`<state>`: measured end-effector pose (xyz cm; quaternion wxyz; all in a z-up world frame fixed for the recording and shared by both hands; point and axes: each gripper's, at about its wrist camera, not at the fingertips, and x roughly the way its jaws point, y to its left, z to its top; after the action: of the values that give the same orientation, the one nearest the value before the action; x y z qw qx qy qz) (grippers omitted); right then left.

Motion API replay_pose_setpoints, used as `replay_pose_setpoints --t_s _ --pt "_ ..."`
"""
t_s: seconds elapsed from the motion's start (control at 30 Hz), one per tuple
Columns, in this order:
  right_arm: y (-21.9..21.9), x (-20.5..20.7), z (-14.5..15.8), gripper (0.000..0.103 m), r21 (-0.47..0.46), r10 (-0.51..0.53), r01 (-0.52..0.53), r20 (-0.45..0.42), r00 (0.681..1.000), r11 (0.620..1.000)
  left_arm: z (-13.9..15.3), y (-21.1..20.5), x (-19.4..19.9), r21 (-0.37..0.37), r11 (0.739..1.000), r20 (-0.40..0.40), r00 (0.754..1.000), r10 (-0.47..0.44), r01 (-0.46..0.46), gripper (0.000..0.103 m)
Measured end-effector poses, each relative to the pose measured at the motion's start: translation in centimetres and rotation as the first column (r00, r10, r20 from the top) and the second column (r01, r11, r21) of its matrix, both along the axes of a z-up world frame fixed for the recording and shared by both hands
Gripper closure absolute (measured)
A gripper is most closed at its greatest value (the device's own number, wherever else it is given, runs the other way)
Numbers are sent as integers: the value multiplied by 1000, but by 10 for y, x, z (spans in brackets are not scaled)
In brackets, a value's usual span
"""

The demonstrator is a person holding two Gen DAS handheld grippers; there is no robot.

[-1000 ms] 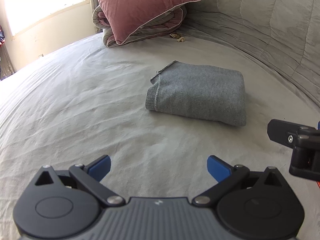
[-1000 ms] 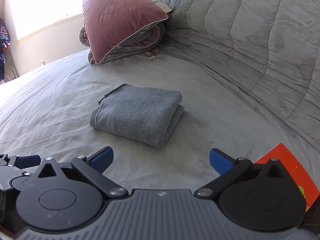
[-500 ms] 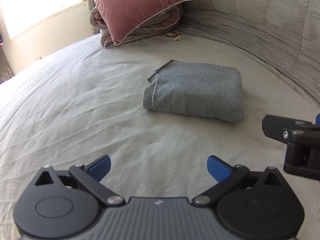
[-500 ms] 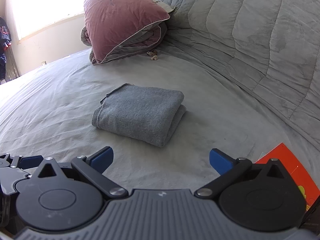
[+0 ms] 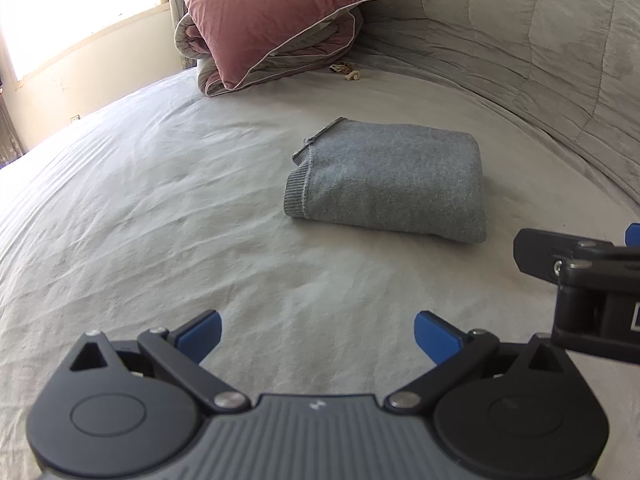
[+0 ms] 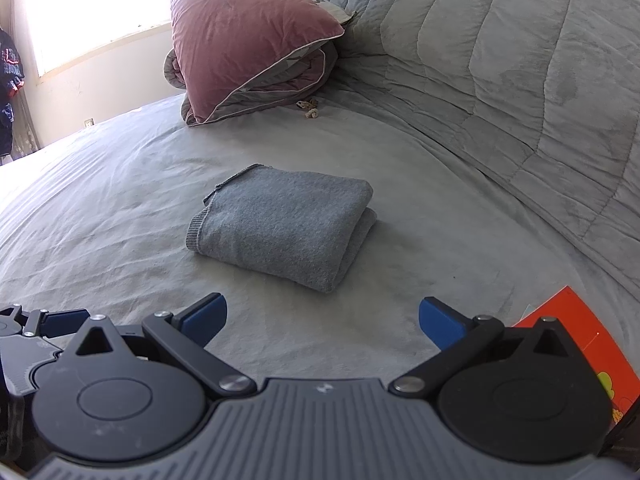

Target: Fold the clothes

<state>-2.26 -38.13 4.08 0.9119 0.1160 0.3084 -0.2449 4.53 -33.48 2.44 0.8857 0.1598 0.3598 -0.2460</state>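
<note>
A grey knit garment (image 5: 388, 180) lies folded into a thick rectangle on the grey bed sheet (image 5: 160, 208). It also shows in the right wrist view (image 6: 284, 224), ribbed hem at its left. My left gripper (image 5: 317, 330) is open and empty, above the sheet short of the garment. My right gripper (image 6: 322, 316) is open and empty, also short of the garment. The right gripper's body shows at the right edge of the left wrist view (image 5: 592, 280), and the left gripper's at the left edge of the right wrist view (image 6: 32, 332).
A pink pillow (image 5: 268, 12) rests on a rolled quilt (image 5: 288, 60) at the head of the bed. A small beige item (image 5: 346, 72) lies beside it. A grey quilted cover (image 6: 500, 60) rises at the right. An orange card (image 6: 588, 344) lies at the right, near my right gripper.
Both grippers have drawn back slightly from the folded garment, which sits a little higher in both views. Both stay open and empty. The garment has not moved.
</note>
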Motion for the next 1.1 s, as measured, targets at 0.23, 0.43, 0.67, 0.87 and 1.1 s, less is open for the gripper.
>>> replay_pose_setpoints --t_s 0.23,0.43,0.67,0.87,1.1 --pt "3 4 -2 0 -1 9 -9 -7 1000 1000 0 1 0 4 1000 0 1000 -4 4 1" --pt "3 5 -2 0 -4 12 -13 -10 1000 1000 -1 1 0 17 1000 5 1000 -9 9 1" --pt "5 6 -2 0 -6 16 -16 -17 1000 1000 -1 2 0 18 1000 4 1000 -6 6 1" --pt "7 5 0 0 -20 19 -19 -21 1000 1000 1 3 -1 23 1000 3 1000 -5 5 1" --pt "6 -5 7 0 -40 13 -14 -19 1000 999 8 7 -12 24 1000 9 1000 -16 16 1"
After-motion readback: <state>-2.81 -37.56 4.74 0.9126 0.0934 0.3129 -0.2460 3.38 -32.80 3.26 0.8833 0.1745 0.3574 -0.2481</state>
